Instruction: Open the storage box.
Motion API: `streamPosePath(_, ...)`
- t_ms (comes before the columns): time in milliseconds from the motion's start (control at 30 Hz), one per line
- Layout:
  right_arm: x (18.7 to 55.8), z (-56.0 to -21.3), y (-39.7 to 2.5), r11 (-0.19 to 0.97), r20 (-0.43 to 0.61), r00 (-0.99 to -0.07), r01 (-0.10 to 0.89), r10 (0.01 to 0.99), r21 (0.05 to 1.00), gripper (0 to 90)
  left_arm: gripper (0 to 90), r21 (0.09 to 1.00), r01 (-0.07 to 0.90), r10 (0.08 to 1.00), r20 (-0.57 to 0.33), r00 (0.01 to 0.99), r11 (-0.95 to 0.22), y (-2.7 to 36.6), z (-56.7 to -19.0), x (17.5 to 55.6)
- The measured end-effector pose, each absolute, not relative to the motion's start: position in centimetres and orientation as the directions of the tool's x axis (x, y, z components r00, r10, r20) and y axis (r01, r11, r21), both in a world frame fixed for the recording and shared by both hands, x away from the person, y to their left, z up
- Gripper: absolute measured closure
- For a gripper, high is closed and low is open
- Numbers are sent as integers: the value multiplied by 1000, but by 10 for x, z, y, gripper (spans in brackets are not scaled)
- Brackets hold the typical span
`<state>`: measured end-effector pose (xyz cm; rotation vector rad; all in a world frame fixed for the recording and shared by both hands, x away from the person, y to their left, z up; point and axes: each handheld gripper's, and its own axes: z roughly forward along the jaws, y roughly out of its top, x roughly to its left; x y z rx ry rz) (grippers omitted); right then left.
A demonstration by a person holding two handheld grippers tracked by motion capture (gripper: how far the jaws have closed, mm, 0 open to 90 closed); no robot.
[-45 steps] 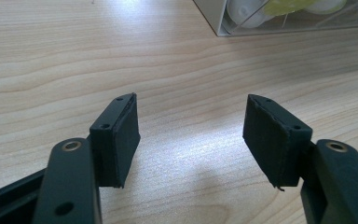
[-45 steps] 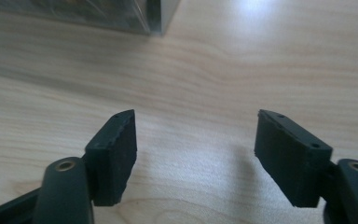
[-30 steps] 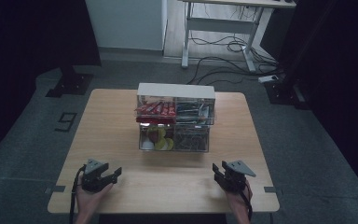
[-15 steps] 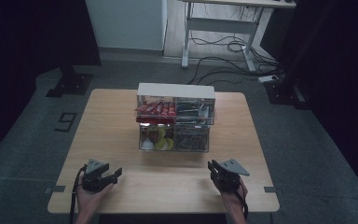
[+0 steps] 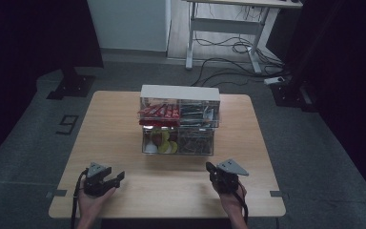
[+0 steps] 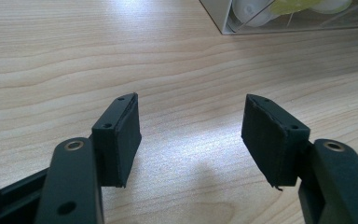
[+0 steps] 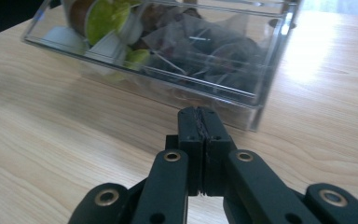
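Clear organizer [image 5: 178,125] bears no readable label; right tool [image 7: 200,122] clenched empty near it, left tool [image 6: 191,135] released

In the left gripper view, the clear organizer [image 6: 289,21] is cut off by the top edge at upper right, so just a strip of its base and a few pale pods [image 6: 251,10] show. In the right gripper view its lower drawer [image 7: 177,60] runs off the top edge, and the dark packets [image 7: 214,60] behind the glare are too smeared to tell apart. In the high view, the red wrappers [image 5: 158,112] in the upper tier are too small to read, and the right-hand compartments [image 5: 196,139] hold dark contents I cannot make out. The person's forearms [image 5: 89,213] are cropped by the bottom edge.
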<state>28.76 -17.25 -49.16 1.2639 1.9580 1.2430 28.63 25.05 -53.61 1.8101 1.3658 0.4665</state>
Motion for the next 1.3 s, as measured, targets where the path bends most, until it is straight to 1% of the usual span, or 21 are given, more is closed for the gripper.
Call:
streamPosePath(500, 298, -494, -150, 174, 85, -505, 445, 859, 878, 885, 378, 774, 627, 922, -171, 348, -94, 251, -536, 286)
streamPosePath(933, 309, -497, -137, 175, 107, -525, 458, 844, 872, 885, 377, 775, 625, 922, -170, 349, -93, 250, -537, 286)
streamPosePath(1300, 324, -506, -128, 187, 119, -535, 482, 836, 856, 887, 378, 770, 631, 922, -170, 347, -95, 251, -538, 287)
